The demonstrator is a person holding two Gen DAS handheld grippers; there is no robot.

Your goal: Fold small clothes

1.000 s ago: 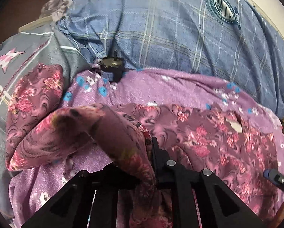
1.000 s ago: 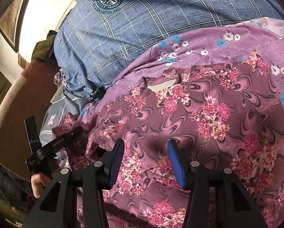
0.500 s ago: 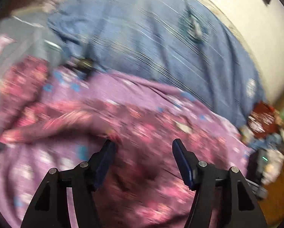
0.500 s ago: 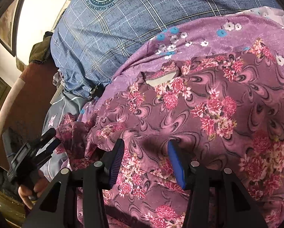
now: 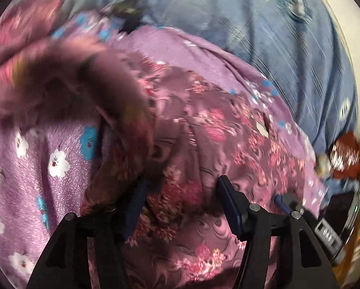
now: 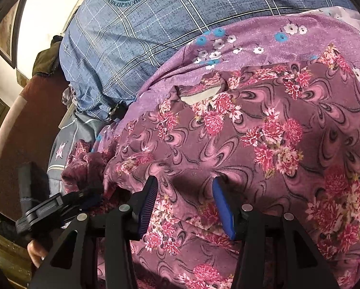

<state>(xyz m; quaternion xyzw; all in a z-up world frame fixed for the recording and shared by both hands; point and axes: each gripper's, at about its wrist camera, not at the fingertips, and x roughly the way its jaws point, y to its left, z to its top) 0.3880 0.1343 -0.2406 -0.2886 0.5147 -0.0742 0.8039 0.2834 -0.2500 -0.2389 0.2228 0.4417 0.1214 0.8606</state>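
Note:
A maroon floral garment [image 6: 264,144] lies spread on a purple flowered sheet [image 6: 240,38], its neck opening [image 6: 199,94] toward the far side. My right gripper [image 6: 183,202] is open, hovering just over the garment's lower middle. In the blurred left wrist view my left gripper [image 5: 182,192] is open over the garment [image 5: 204,130], with a raised fold of the fabric [image 5: 88,89] draped near the left finger [image 5: 136,202]. The left gripper also shows in the right wrist view [image 6: 67,204] at the garment's left edge.
A blue plaid pillow or duvet [image 6: 136,31] lies beyond the sheet. A grey star-printed cloth [image 6: 62,149] sits at the left. A brown bed edge [image 6: 23,130] lies further left. Dark red clutter [image 5: 346,156] sits at the right in the left wrist view.
My left gripper let go of the garment fold it held a second ago, opened, and swung over the garment. My right gripper stayed open and nearly still.

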